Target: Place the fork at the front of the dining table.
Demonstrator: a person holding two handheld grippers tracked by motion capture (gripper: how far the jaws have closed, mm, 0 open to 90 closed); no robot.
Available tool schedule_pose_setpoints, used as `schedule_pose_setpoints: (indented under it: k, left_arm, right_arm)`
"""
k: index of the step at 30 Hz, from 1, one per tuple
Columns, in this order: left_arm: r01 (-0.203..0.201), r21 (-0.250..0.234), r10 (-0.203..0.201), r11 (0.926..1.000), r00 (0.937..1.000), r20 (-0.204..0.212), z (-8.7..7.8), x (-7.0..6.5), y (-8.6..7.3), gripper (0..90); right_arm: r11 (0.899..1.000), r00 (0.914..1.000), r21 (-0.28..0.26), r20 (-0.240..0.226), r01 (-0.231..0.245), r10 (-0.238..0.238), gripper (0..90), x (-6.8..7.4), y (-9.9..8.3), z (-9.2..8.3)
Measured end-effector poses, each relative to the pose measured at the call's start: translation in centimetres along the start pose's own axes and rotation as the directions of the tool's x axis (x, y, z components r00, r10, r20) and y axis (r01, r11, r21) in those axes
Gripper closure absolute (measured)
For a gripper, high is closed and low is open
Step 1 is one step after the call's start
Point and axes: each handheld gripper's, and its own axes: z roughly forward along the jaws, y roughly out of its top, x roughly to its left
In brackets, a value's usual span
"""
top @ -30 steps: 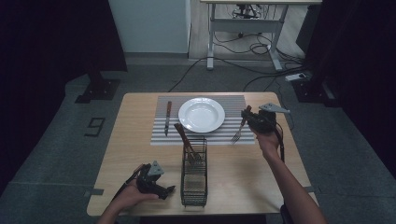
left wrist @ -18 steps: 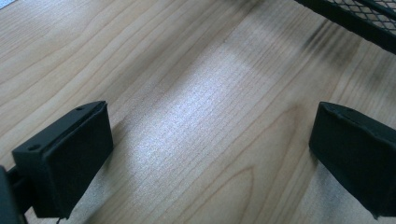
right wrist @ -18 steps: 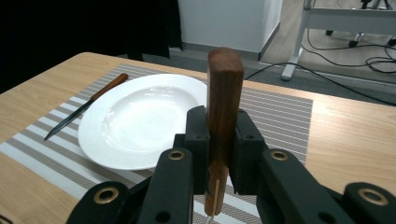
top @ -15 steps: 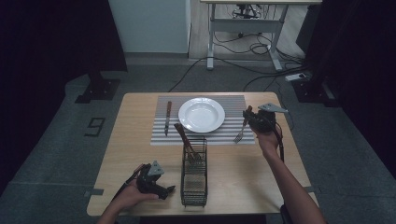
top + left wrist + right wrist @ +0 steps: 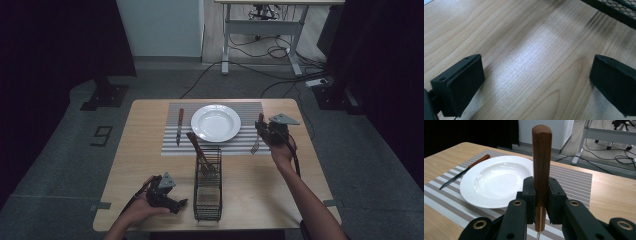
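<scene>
My right gripper [image 5: 262, 131] is shut on the wooden handle [image 5: 541, 157] of a fork [image 5: 255, 146]. The fork stands nearly upright, handle up, with its tines down at the right end of the striped placemat [image 5: 247, 112], just right of the white plate [image 5: 216, 123]. Whether the tines touch the mat I cannot tell. In the right gripper view the plate [image 5: 496, 180] lies just beyond the jaws. My left gripper [image 5: 179, 203] rests low over the table's front left with its jaws wide open and only bare wood between them [image 5: 536, 82].
A wooden-handled knife [image 5: 179, 126] lies on the mat left of the plate. A black wire basket [image 5: 207, 187] stands at the front centre, right of the left gripper, with a wooden-handled utensil [image 5: 196, 146] leaning out of it. The basket's corner [image 5: 621, 11] lies close ahead of the left jaws.
The right gripper with the fork has shifted only a touch. The left gripper has kept still.
</scene>
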Motion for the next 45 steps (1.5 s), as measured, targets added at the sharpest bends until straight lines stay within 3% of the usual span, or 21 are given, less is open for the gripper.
schedule_pose_setpoints:
  k: [6, 16, 24, 28, 34, 45]
  left_arm:
    - [0.000, 0.000, 0.000, 1.0000, 1.0000, 0.000, 0.0, 0.0, 0.0, 0.0]
    - [0.001, -0.001, -0.001, 1.0000, 1.0000, -0.001, 0.0, 0.0, 0.0, 0.0]
    - [0.001, -0.001, -0.001, 1.0000, 1.0000, -0.001, 0.0, 0.0, 0.0, 0.0]
    - [0.001, -0.001, -0.001, 1.0000, 1.0000, -0.001, 0.0, 0.0, 0.0, 0.0]
    - [0.000, -0.001, 0.000, 1.0000, 1.0000, 0.000, 0.0, 0.0, 0.0, 0.0]
    - [-0.001, -0.002, 0.001, 1.0000, 1.0000, 0.003, 0.1, 0.0, 0.1, 0.0]
  right_arm:
    - [1.000, 0.9996, -0.001, -0.004, -0.029, 0.029, 79.1, -0.5, -0.1, 0.1]
    - [0.999, 0.9992, 0.000, -0.018, -0.034, 0.034, 78.3, 0.0, -0.2, 0.2]
    - [0.999, 0.9997, 0.024, 0.002, -0.026, 0.026, 79.3, -0.2, 0.3, 0.9]
    - [0.996, 0.9980, 0.058, 0.015, -0.062, 0.061, 79.6, -1.0, 0.9, 2.0]
    - [0.990, 0.9972, 0.123, 0.032, -0.070, 0.067, 79.8, -1.6, 1.8, 4.2]
    - [0.966, 0.9925, 0.232, 0.067, -0.116, 0.103, 79.7, -2.5, 2.3, 9.2]
